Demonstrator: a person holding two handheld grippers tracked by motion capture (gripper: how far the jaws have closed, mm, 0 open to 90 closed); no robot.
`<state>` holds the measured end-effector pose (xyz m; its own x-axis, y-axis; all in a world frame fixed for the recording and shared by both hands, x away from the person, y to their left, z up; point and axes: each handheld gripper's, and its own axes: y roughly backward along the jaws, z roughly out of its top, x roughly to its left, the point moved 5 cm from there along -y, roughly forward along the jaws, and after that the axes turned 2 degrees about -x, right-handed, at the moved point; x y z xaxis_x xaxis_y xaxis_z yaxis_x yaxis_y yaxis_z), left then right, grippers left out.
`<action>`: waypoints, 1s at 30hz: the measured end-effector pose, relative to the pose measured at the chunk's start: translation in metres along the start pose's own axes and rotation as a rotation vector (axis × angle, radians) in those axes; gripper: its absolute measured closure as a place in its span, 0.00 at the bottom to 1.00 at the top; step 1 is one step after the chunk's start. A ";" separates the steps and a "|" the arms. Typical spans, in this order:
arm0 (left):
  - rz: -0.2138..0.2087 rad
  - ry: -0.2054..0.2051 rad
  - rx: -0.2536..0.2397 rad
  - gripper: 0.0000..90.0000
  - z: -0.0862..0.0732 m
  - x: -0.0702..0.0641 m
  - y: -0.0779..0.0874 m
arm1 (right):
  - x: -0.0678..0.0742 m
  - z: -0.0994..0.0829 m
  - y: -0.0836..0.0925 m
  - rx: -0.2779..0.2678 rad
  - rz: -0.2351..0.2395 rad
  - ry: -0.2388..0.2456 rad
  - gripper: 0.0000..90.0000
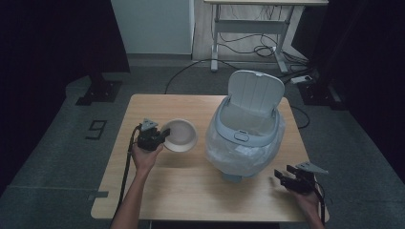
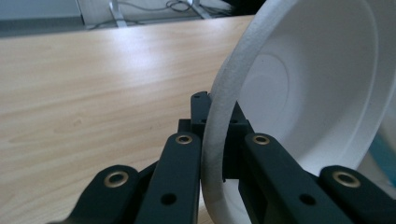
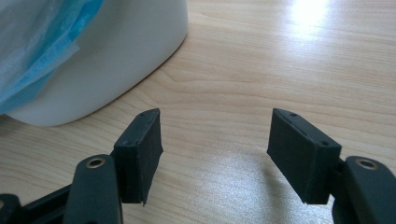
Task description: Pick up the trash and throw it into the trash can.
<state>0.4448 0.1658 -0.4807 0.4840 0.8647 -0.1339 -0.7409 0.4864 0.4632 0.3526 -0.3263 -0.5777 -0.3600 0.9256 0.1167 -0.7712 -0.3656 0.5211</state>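
A round white bowl [image 1: 180,135] with a matte, grainy rim sits left of centre, clamped by the left gripper [image 1: 164,135]; the right gripper [image 1: 282,177] gapes empty.

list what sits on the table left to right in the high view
left gripper → bowl → bin → right gripper

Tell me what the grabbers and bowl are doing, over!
Left gripper clamped on white bowl rim. Right gripper open, empty. Bin lid up, nothing between.
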 end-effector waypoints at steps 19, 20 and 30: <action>-0.041 -0.012 -0.089 0.97 0.025 -0.015 0.025 | -0.001 0.000 -0.002 0.014 -0.023 -0.016 0.39; -0.048 -0.015 -0.096 0.97 0.028 -0.016 0.028 | -0.001 0.000 -0.003 0.017 -0.022 -0.012 0.39; -0.049 -0.010 -0.133 0.96 0.039 -0.018 0.039 | 0.000 0.001 -0.004 0.027 -0.025 -0.008 0.39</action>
<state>0.4255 0.1642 -0.4266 0.5251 0.8386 -0.1446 -0.7713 0.5408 0.3357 0.3564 -0.3251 -0.5795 -0.3364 0.9353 0.1095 -0.7657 -0.3394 0.5464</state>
